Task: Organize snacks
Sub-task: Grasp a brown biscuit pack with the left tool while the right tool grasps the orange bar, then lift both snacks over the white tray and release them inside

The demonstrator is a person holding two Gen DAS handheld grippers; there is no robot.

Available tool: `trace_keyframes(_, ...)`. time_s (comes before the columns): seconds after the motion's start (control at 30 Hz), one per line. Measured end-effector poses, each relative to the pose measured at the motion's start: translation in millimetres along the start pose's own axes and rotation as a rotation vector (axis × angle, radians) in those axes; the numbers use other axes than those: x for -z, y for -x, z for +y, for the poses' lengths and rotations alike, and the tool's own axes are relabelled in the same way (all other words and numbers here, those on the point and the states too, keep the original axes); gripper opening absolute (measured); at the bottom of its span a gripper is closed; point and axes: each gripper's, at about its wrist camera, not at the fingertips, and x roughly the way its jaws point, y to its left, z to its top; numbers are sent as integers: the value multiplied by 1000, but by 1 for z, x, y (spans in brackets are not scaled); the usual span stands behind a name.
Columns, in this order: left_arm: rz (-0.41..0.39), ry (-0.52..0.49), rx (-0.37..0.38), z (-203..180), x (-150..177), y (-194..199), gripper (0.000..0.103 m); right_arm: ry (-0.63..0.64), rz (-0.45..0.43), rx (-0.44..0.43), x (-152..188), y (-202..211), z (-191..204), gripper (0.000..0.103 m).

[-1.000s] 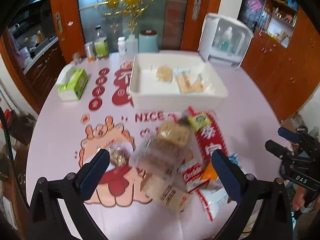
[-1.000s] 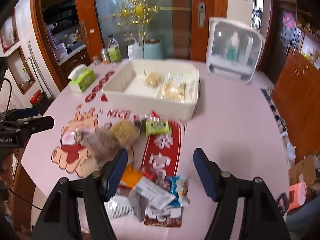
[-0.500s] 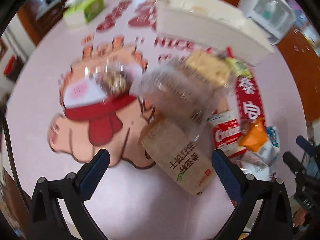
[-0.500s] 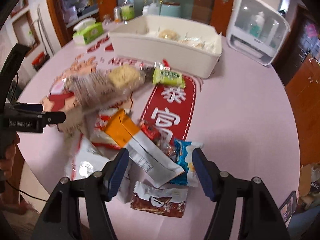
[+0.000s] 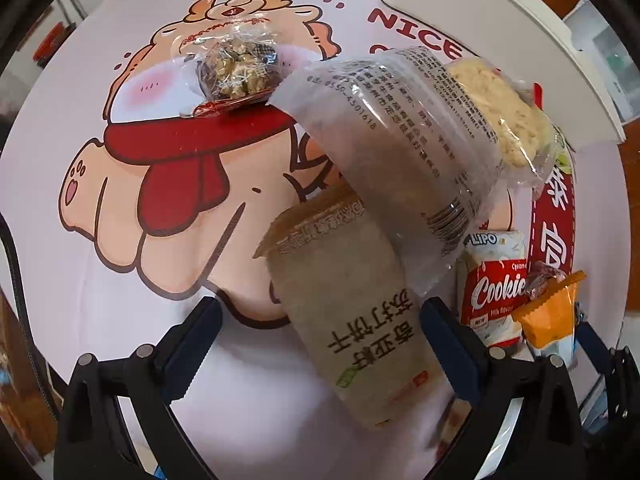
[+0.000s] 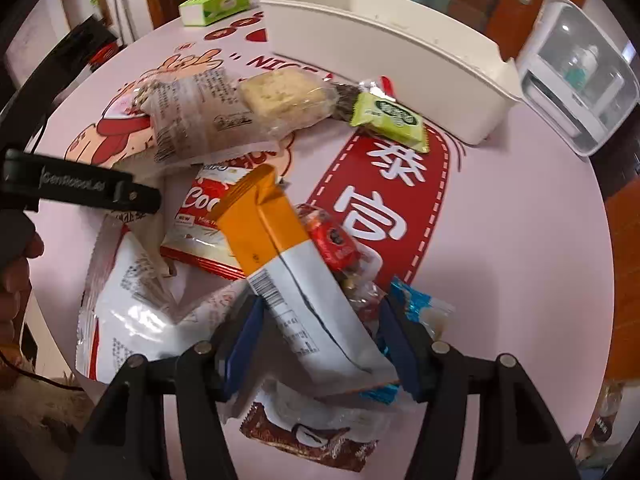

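A pile of snack packs lies on the printed round table. My left gripper (image 5: pixel 320 316) is open, low over the pile, its fingers on either side of a brown cracker pack (image 5: pixel 352 320). A clear grey pack (image 5: pixel 396 152) leans on that pack. My right gripper (image 6: pixel 320 328) is open, its fingers either side of an orange-and-white pack (image 6: pixel 288 264). A red Cookies pack (image 5: pixel 496 292) (image 6: pixel 204 216), a green pack (image 6: pixel 390 120) and a walnut snack (image 5: pixel 236 68) lie around. The white bin (image 6: pixel 384 48) stands behind the pile.
A green tissue box (image 6: pixel 216 4) and bottles stand at the table's far side. A white dispenser box (image 6: pixel 580 76) stands at the right. My left gripper's black body (image 6: pixel 80 188) shows at the left of the right wrist view.
Both grippers have dropped from high above the table down onto the snack pile. The left now straddles the brown pack, the right the orange-and-white pack; the right fingers stand closer together.
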Motion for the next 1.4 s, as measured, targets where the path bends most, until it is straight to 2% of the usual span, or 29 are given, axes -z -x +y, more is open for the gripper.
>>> trace_keyframes(0.2,43,-1,-91,-25,0,-10,101,8,11,-33,-4,-6,-1,51)
trace_keyframes(0.3,44,3,-94,-33,-1,-9,101,15,5,-40,-4,-6,-1,48)
trace_keyframes(0.37,41,-15,-88,-39,-6,-8,96,16,1,-46,-5,-5,0,46)
trace_keyframes(0.43,-1,-63,-78,-48,-9,1,66,11,-3,-52,-4,-4,0,43)
trace_keyframes(0.57,7,-122,-22,-55,-7,4,64,-20,-20,-80,-5,2,-4,40)
trace_keyframes(0.77,14,-150,67,-36,-1,12,62,-72,-70,-120,-9,18,-9,38)
trace_keyframes(1.03,-146,-264,32,-19,10,65,61,-164,-154,-166,-22,50,-16,38)
trace_keyframes(1.23,-327,-356,31,6,11,139,61,-206,-239,-203,-33,78,-15,38)
trace_keyframes(1.4,-453,-408,53,-5,7,187,61,-226,-308,-213,-47,103,-16,38)
